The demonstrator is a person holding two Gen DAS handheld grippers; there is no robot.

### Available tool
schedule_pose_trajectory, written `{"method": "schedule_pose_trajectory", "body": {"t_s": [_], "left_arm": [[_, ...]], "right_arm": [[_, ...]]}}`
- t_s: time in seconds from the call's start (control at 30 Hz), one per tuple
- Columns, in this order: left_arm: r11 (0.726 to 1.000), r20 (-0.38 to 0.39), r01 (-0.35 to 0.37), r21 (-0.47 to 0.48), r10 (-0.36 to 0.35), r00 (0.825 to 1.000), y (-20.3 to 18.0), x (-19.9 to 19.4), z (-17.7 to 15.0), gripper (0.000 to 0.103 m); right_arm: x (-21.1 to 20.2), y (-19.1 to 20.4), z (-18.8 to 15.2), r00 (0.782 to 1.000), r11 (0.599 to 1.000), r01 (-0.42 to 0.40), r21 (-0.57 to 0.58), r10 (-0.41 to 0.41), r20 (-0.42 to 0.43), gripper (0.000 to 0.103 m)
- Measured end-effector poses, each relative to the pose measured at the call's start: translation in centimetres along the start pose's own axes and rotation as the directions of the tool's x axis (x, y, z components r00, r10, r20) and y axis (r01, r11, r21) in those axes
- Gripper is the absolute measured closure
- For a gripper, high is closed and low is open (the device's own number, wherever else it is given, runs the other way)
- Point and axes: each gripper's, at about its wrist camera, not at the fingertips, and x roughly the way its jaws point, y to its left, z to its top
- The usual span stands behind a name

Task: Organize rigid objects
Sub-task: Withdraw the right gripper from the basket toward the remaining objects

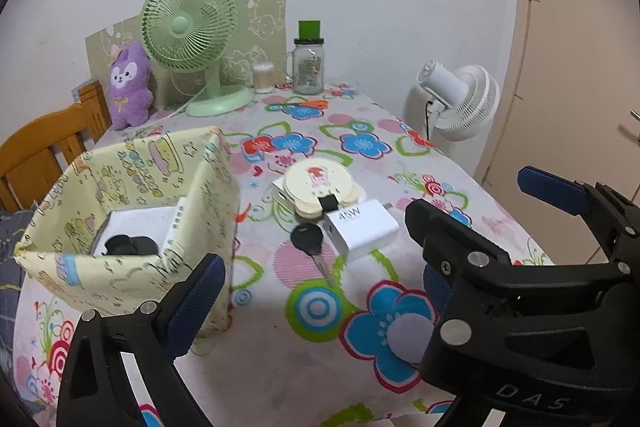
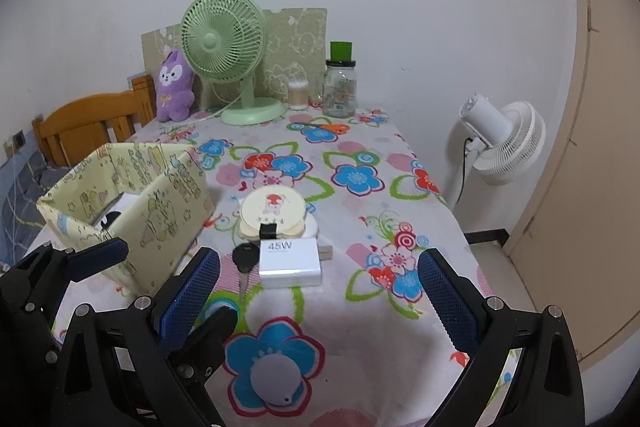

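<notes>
On the flowered tablecloth lie a white 45W charger (image 1: pixel 362 229) (image 2: pixel 290 261), a black-headed key (image 1: pixel 308 241) (image 2: pixel 245 259) touching its left side, and a round cream case with bear ears (image 1: pixel 318 187) (image 2: pixel 273 213) just behind them. Nearer, a small grey disc (image 1: pixel 410 339) (image 2: pixel 276 381) rests on a blue flower. A yellow fabric box (image 1: pixel 120 279) (image 2: pixel 160 219) stands to the left, holding a white box with a black item (image 1: pixel 128 245). My left gripper (image 1: pixel 316 287) and my right gripper (image 2: pixel 318 291) hover open side by side, short of the charger, holding nothing.
At the back stand a green desk fan (image 1: pixel 188 27), a purple plush (image 1: pixel 130 83), a swab pot (image 1: pixel 263 77) and a green-lidded glass jar (image 1: pixel 308 67). A wooden chair (image 1: pixel 40 155) is at the left. A white floor fan (image 1: pixel 460 99) stands beyond the table's right edge.
</notes>
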Motion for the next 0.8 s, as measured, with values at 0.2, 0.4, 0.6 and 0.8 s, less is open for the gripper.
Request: {"method": "schedule_pose_trajectory", "body": {"t_s": [0.2,0.4,0.6,0.8], "left_arm": [[1.000,0.003,0.025,0.001,-0.025,1.000,-0.7,0.7,-0.8,0.003],[0.999,-0.015,0.050,0.003,-0.050,0.999,-1.5,1.4,-2.0,0.004],[0.997,-0.031,0.073,0.003,-0.073,0.997,-2.5,2.2,-3.0,0.004],[0.996,-0.052,0.080,0.025,-0.079,0.996,-3.5,3.0,-3.8,0.007]], "right_arm": [[0.3,-0.8,-1.1,1.000,1.000,-0.006,0.016,0.006,0.001,0.003],[0.7,-1.3,-2.3,1.000,1.000,0.015,0.011,-0.015,-0.019,0.003],[1.4,-2.5,-3.8,0.997,0.999,0.040,0.036,-0.038,-0.061,0.003],[1.6,-3.4,-5.2,0.994,0.995,0.085,0.053,-0.081,-0.074,0.003]]}}
